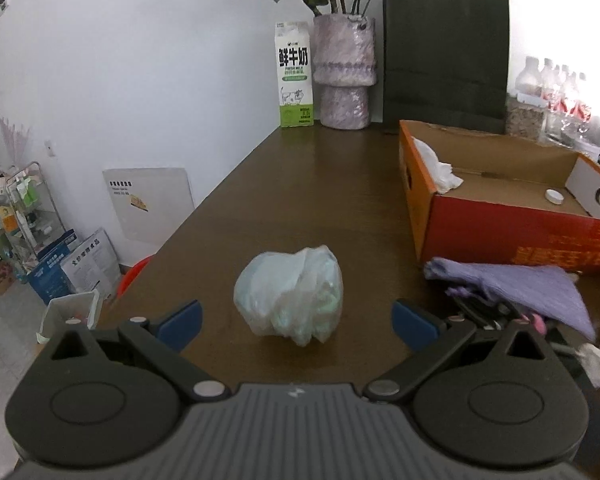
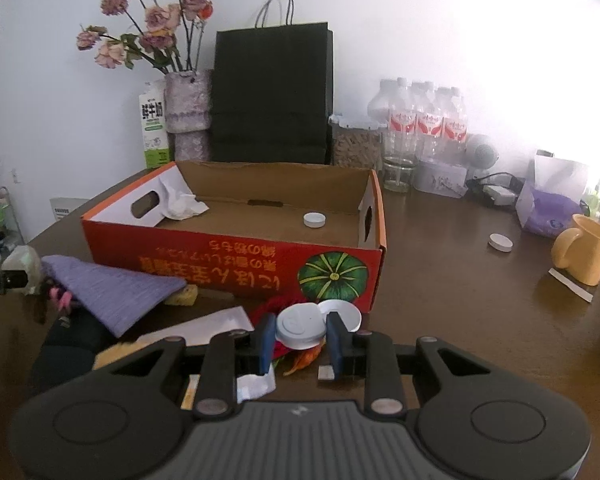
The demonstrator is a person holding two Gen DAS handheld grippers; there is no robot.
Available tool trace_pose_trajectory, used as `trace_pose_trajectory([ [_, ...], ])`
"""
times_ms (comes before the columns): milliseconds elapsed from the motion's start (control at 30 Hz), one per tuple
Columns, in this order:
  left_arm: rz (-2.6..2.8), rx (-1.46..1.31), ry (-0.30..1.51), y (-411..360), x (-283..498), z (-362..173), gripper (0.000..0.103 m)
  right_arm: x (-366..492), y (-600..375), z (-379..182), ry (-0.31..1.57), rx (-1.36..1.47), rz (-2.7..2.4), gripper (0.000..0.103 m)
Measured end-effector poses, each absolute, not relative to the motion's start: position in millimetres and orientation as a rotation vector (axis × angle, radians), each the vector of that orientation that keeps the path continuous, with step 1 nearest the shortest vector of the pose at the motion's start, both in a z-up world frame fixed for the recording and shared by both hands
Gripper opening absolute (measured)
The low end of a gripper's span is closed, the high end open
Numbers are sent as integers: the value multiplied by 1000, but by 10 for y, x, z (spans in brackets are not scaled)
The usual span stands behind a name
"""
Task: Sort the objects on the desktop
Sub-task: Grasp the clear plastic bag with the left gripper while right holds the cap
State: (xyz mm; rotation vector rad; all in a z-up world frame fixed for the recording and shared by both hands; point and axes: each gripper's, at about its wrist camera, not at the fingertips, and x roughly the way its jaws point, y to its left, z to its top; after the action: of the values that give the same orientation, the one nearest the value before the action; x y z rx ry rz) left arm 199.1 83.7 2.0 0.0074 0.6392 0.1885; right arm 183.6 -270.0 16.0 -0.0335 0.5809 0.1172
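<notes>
My left tongs stand spread wide over the dark brown, smooth worktop, gripping nothing. Between their blue pads, slightly ahead, lies a crumpled bag of thin, cloudy plastic, balled into a soft lump and touching neither pad. To its right a ribbed purple cloth is draped over dark clutter, just beside the red side of the cardboard box. Inside the box, a wad of white tissue slumps in the left corner and a small round white cap lies flat on the brown floor. At the back stand a milk carton, a knobbly mauve vase and a black paper bag.

My right tongs are nearly closed, both pads pressing on a flat, round white lid, held in front of the box. Further right, another white cap lies on the bare worktop, and a glossy yellow mug stands near the edge.
</notes>
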Motion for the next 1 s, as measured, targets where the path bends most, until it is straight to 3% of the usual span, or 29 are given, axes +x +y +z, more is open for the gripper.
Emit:
trace_pose_trajectory([
  [133, 195, -11, 659, 903, 2159, -28, 101, 1993, -2694, 138, 596, -35, 117, 26],
  [233, 196, -20, 669, 922, 2252, -57, 94, 2087, -2686, 121, 607, -35, 119, 26],
  [300, 197, -28, 677, 928, 2296, -82, 80, 2138, -2674, 107, 614, -36, 124, 26],
  [367, 202, -47, 694, 944, 2334, -106, 75, 2171, -2670, 97, 619, -34, 129, 26],
  [400, 201, -53, 696, 948, 2340, -112, 65, 2183, -2669, 93, 620, -34, 131, 26],
  [500, 195, -60, 690, 950, 2335, -100, 49, 2199, -2675, 90, 621, -31, 136, 26],
  [1000, 152, -56, 591, 778, 2103, 222, 44, 2087, -2661, 258, 578, -36, 187, 26],
])
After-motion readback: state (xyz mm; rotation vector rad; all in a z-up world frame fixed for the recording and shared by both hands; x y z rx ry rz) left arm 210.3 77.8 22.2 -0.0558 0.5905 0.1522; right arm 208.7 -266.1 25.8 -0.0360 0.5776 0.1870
